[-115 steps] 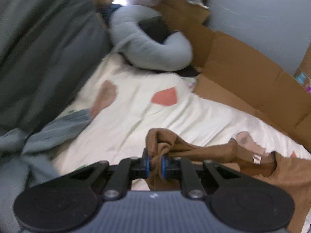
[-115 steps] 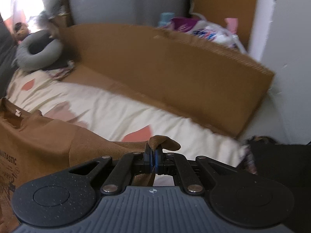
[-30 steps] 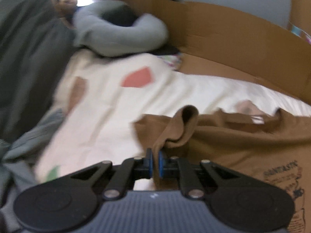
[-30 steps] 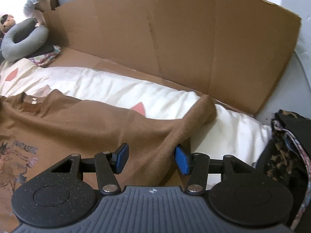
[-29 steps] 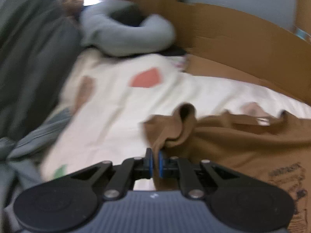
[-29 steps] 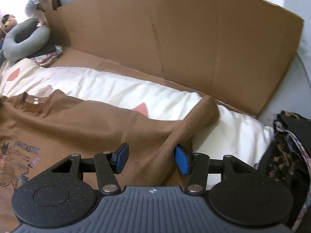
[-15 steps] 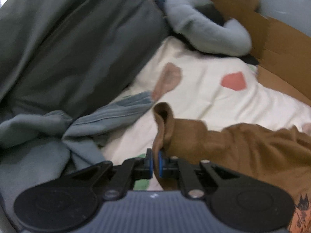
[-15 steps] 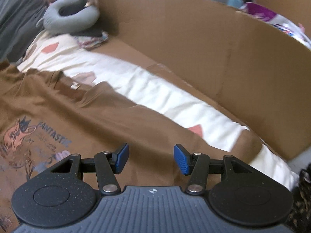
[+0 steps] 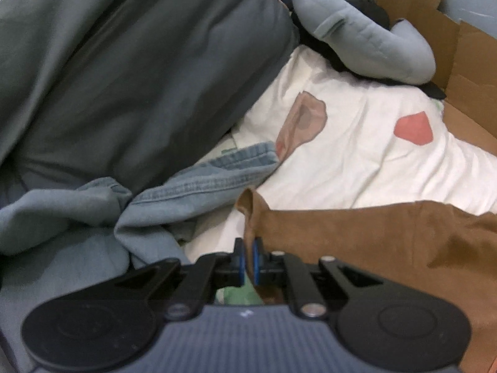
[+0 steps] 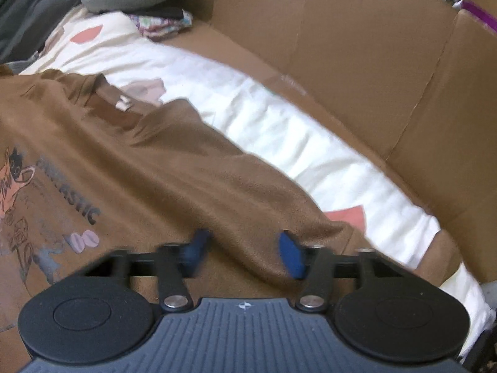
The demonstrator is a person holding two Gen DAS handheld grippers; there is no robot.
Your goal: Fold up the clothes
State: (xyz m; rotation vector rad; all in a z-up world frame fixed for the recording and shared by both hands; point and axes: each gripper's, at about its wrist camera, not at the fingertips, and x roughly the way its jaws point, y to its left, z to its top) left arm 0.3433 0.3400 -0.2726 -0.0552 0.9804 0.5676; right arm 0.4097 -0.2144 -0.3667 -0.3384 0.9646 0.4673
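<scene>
A brown T-shirt [image 10: 155,161] with a cartoon print lies spread on the white bed sheet [image 10: 279,130]. In the left wrist view my left gripper [image 9: 247,259] is shut on the edge of the brown T-shirt [image 9: 372,242], which stands up in a fold above the blue pads. In the right wrist view my right gripper [image 10: 245,253] hovers low over the shirt's shoulder area. Its jaws are closing, and the blue pads [image 10: 290,258] are blurred and still apart. A ridge of brown cloth lies between them, but they do not press on it.
A dark grey duvet [image 9: 124,62] and a crumpled denim garment [image 9: 192,186] lie left of the shirt. A grey neck pillow [image 9: 372,40] sits at the bed's head. A cardboard wall [image 10: 341,46] lines the far side of the sheet.
My left gripper has pulled the shirt's edge left toward the denim and duvet. My right gripper has slid left from the sleeve onto the shirt's body, and its pads have come closer together.
</scene>
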